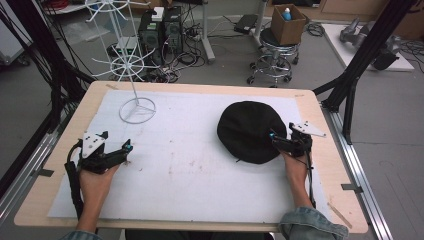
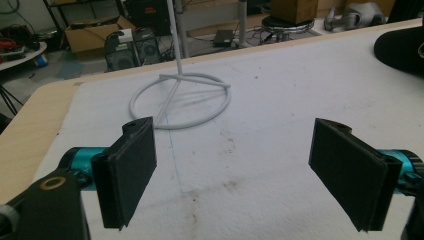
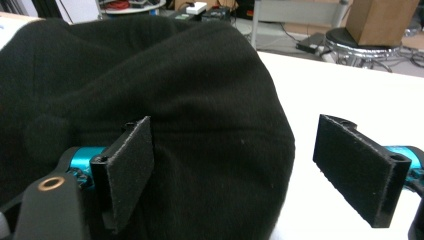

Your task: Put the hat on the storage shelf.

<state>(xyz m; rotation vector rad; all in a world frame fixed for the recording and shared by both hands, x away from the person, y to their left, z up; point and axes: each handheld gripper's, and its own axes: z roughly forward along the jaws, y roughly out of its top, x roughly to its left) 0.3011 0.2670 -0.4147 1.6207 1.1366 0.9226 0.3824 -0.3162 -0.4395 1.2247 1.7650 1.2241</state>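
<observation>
One round, soft black hat [image 1: 248, 131] lies beside the spread right gripper [image 1: 278, 140].

black hat [image 1: 248, 131], white stand [image 1: 131, 65]

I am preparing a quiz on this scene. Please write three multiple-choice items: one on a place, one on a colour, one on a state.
1. Where does the round black fabric hat lie on the white sheet?
A. on the person's right side
B. on the person's left side
C. under the white wire stand

2. What colour is the wire stand with a ring base?
A. red
B. white
C. black

3. How do the fingers of the right gripper stand?
A. shut on the hat
B. shut on nothing
C. open at the hat's edge

Answers:
1. A, since the high view shows it beside the right gripper.
2. B, since its ring base and pole are white.
3. C, since the right gripper view shows both fingers wide apart, one over the hat.
</observation>
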